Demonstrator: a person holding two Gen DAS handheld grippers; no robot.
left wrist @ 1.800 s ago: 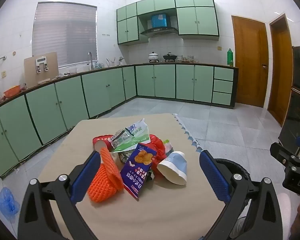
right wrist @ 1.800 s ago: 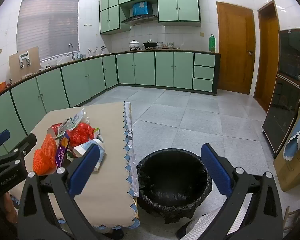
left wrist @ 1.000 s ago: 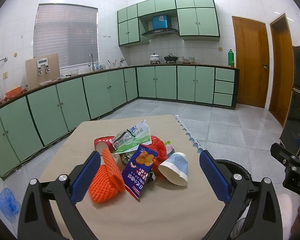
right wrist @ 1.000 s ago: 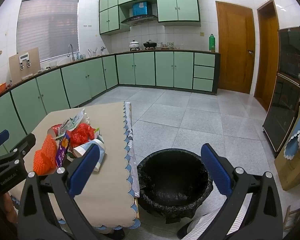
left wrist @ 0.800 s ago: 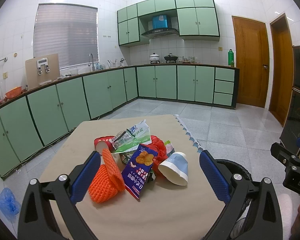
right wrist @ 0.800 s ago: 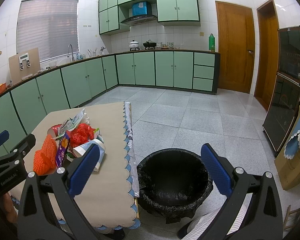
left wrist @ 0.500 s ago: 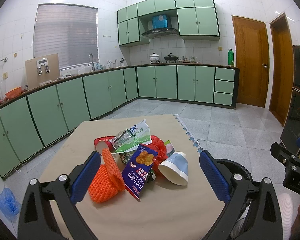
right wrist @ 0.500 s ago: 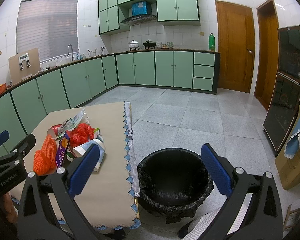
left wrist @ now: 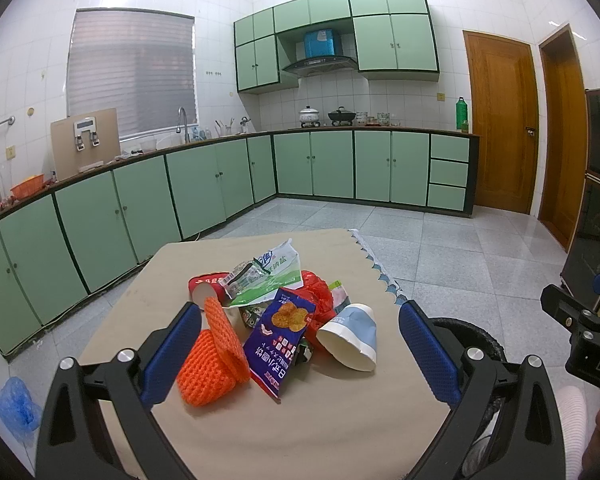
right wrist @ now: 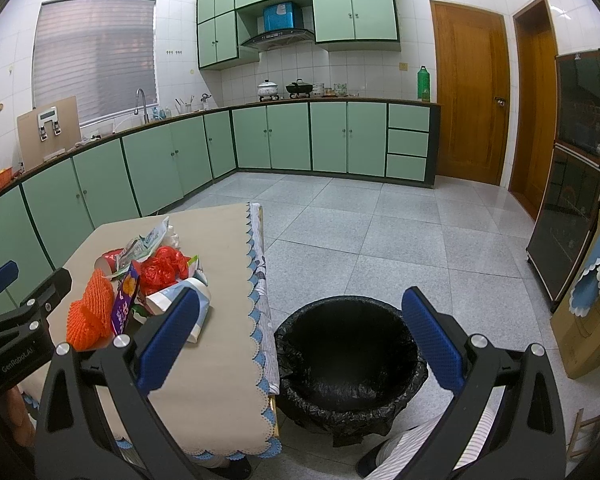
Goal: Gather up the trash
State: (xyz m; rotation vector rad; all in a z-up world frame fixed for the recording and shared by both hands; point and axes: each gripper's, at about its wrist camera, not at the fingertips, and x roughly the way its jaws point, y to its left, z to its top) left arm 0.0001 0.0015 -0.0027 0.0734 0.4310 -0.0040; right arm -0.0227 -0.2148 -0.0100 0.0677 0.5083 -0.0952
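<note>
**Both tongs wide open, trash heaped on the counter, bin beside it**

Left wrist view: the left tongs [left wrist: 299,344] are spread wide and hold nothing; the two blue pads stand on either side of the trash pile, above the counter [left wrist: 340,432], which has a beige cover. The pile lies near the middle of the counter. At its front is an orange foam net [left wrist: 212,360], folded over itself. Just to the right leans a purple snack bag [left wrist: 282,340] with a picture of chips. Beside it a white and blue paper cup [left wrist: 352,338] lies on its side, with the mouth toward the camera. Behind them are a red plastic bag [left wrist: 320,294], a green and white wrapper [left wrist: 268,276] and a red cup [left wrist: 204,284], also on its side. These pieces touch and overlap each other. At the right edge of the view a part of the right tongs [left wrist: 580,320] is seen, well apart from the pile.

Right wrist view: the right tongs [right wrist: 300,332] are also fully open and empty. Between their pads, lower down on the tiled floor, stands a round bin [right wrist: 348,360] with a black bag inside it. The bin is just beside the scalloped edge of the counter. The trash pile is on the counter to the left, and the left tongs are at the left edge of the view.
</note>
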